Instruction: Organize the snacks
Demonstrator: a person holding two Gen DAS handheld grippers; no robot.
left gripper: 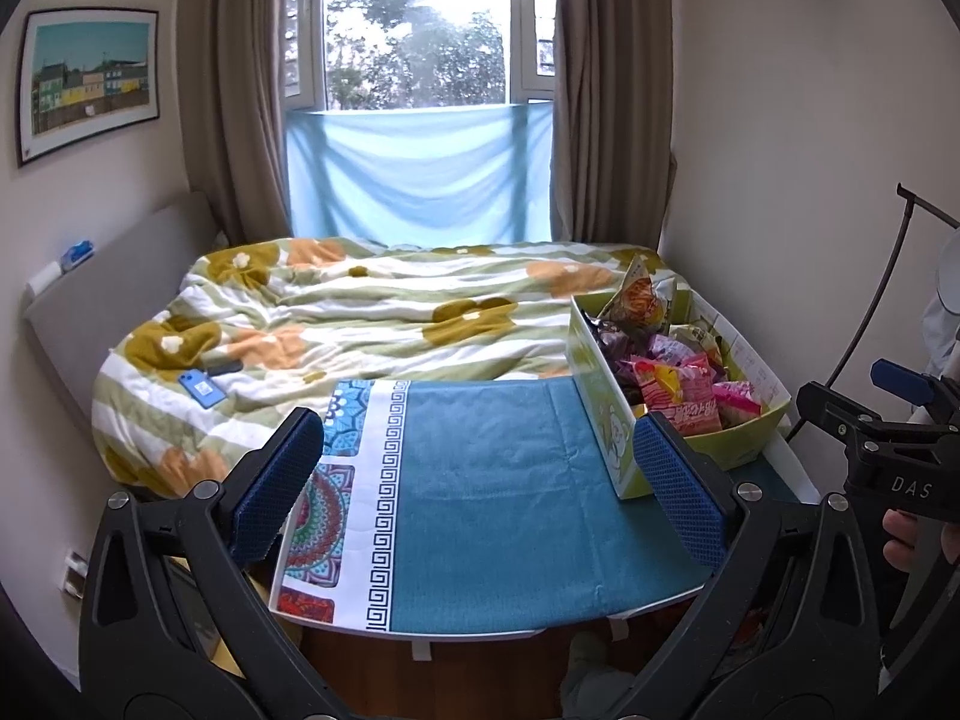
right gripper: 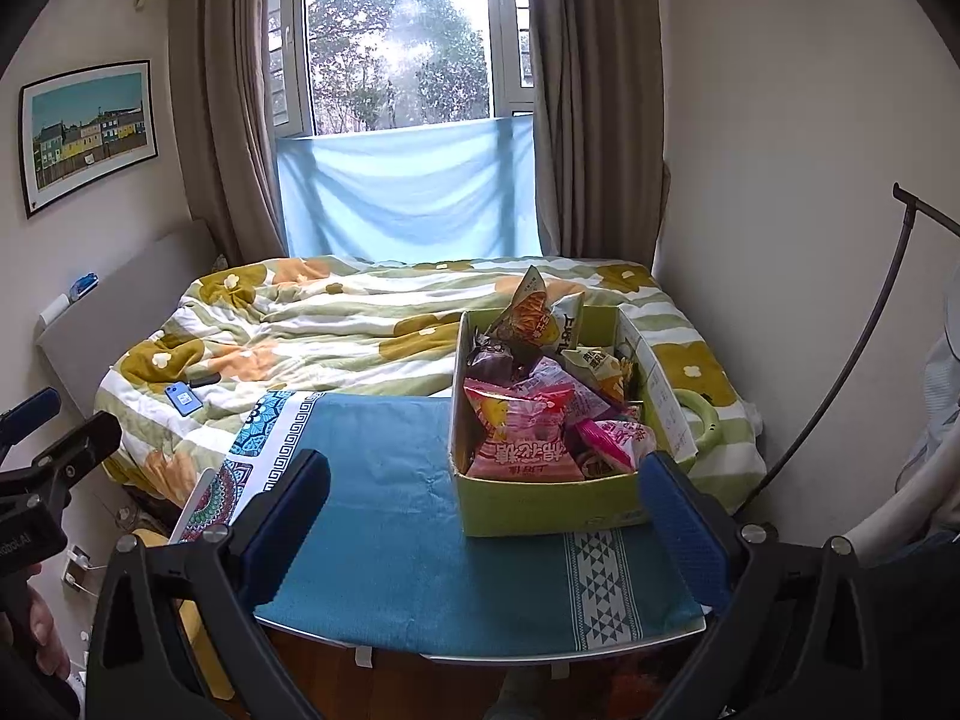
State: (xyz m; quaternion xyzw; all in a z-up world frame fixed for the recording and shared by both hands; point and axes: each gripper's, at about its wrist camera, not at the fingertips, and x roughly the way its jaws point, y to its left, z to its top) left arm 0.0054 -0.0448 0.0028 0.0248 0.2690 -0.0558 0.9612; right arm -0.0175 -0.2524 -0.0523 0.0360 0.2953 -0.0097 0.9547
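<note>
I hold both grippers, left gripper (left gripper: 480,498) and right gripper (right gripper: 483,522), spread and empty, facing the table's (right gripper: 384,528) right edge, where the box (right gripper: 540,504) keeps the snacks (right gripper: 528,414) heaped together.

I hold my left gripper (left gripper: 480,480) level, its jaws spread wide, the two blue-padded fingers (left gripper: 282,480) far apart with nothing between them. My right gripper (right gripper: 483,510) is the same: jaws wide, blue pads (right gripper: 684,516) facing each other across an empty gap. The two sit side by side at about the same height, both pointing forward. From the left wrist view I see the right gripper's black body at the far right edge, with my right hand (left gripper: 918,540) wrapped round its handle. From the right wrist view the left gripper's body shows at the far left edge, with my left hand (right gripper: 36,636) gripping below it.
</note>
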